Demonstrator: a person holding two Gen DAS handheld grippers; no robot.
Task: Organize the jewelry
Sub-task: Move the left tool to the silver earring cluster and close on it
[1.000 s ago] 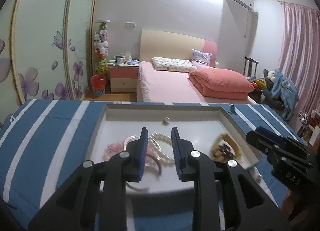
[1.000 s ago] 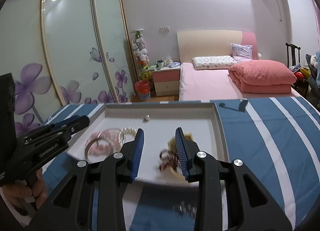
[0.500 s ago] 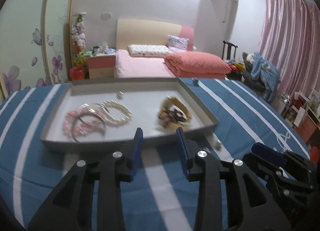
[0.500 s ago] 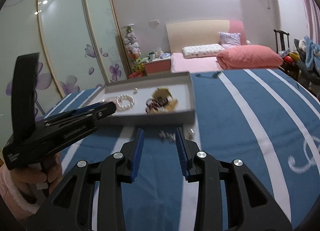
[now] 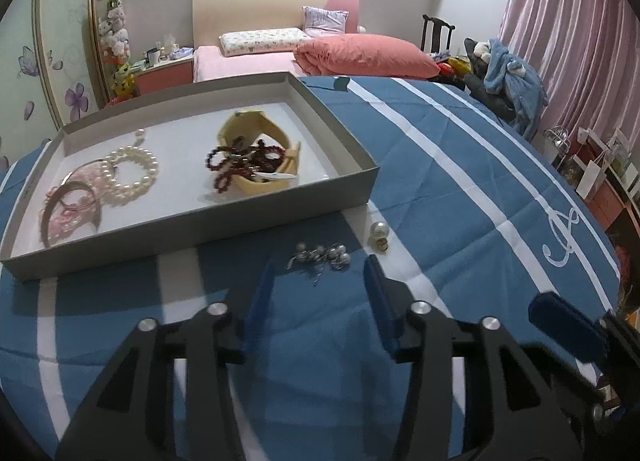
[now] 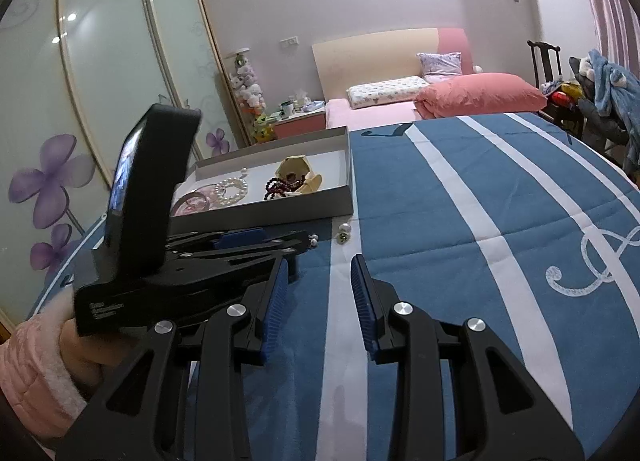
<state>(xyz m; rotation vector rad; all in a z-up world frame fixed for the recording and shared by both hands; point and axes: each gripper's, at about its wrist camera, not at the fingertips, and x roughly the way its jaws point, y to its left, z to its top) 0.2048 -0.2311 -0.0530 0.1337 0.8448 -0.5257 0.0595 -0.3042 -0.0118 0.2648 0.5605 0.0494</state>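
Observation:
A grey tray (image 5: pixel 280 205) on the blue striped cloth holds a pearl bracelet (image 5: pixel 130 173), a pink bracelet with a bangle (image 5: pixel 70 209) and a yellow box with dark red beads (image 5: pixel 256 159). A cluster of small pearl earrings (image 5: pixel 320 255) and a single pearl earring (image 5: pixel 379 235) lie on the cloth just in front of the tray. My left gripper (image 5: pixel 320 293) is open and empty, right behind the cluster. My right gripper (image 6: pixel 318 285) is open and empty, further back, with the left gripper (image 6: pixel 280 239) to its left. The tray (image 6: pixel 280 211) and the single earring (image 6: pixel 345 232) show there too.
The table has a blue cloth with white stripes (image 6: pixel 460 197). Behind it stand a pink bed (image 5: pixel 320 49), a nightstand (image 5: pixel 164 71) and a wardrobe with flower doors (image 6: pixel 100 101). A chair with clothes (image 5: pixel 500 77) and pink curtains (image 5: pixel 580 41) are at the right.
Both grippers have pulled back from over the tray toward the near side of the table. The left gripper has come down behind the earring cluster and its jaws have spread wider.

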